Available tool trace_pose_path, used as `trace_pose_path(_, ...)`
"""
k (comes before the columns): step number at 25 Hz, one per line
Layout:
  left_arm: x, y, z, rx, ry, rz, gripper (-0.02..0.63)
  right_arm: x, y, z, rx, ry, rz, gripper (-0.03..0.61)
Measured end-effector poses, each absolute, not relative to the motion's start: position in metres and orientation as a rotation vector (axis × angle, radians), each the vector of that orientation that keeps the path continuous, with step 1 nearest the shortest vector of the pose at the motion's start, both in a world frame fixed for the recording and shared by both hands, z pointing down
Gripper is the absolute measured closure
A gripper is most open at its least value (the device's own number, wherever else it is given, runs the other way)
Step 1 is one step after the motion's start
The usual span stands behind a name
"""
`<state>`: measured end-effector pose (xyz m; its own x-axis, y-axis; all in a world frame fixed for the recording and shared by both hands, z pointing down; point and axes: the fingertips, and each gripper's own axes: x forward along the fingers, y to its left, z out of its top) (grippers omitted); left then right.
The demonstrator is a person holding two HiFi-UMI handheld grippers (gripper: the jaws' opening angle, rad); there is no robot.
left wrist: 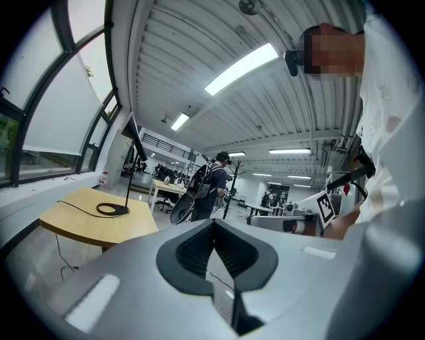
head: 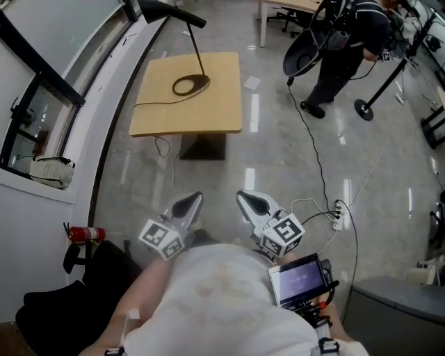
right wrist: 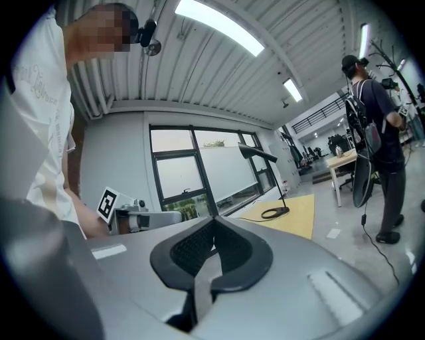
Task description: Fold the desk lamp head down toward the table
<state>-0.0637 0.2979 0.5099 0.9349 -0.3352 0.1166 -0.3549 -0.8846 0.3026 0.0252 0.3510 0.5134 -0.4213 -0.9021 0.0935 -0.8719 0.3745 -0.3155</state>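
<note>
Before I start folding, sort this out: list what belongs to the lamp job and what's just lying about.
Job: desk lamp, its table, left gripper, right gripper, both shut and empty.
Lying about: fire extinguisher, power strip, person with backpack.

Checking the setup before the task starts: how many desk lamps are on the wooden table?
1. The desk lamp stands near the middle of the wooden table, with its head raised on the upright stem. No second lamp shows in any view.
</note>
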Motion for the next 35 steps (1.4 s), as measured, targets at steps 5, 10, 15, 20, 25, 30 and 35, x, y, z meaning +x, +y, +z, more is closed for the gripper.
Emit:
trace_pose_path(5, -0.062, 0.309, 0.510, 2.767, -0.502, 0.085, 0.612, 0.026, 0.363, 0.519, -1.656, 2.493, -0.516, 0.566)
trace_pose_path(10, -0.060, 0.312, 0.500, 2.783, -0.512, 0.055, 0.612, 0.032, 0.365, 0.518, -1.667, 2.497, -0.518, 0.566)
trace_pose_path(15, -0.072, 0.313, 0.501, 2.755, -0.580, 0.025, 0.612, 0.028, 0.368, 0.517, -1.666, 2.522, -0.505, 0.566)
trace_pose_path(20, -0.081, 0.313, 0.505, 2.763, -0.608, 0.051, 0.612, 0.034, 0.367, 0.520, -1.668, 2.531, -0.514, 0.566)
trace_pose_path(25, -0.097, 0.299, 0.504, 2.756, -0.652, 0.056, 0.612, 0.029, 0.354, 0.519, -1.663, 2.516, -0.510, 0.566)
trace_pose_path(30, -0.092, 0.286, 0.511, 2.752, -0.652, 0.041, 0.612, 0.028, 0.345, 0.527, -1.674, 2.548, -0.506, 0.566)
trace_pose_path(35, -0.066, 0.264, 0.515, 2.759, -0.602, 0.012, 0.612, 0.050, 0.333, 0.527, -1.740, 2.532, -0.497, 0.566)
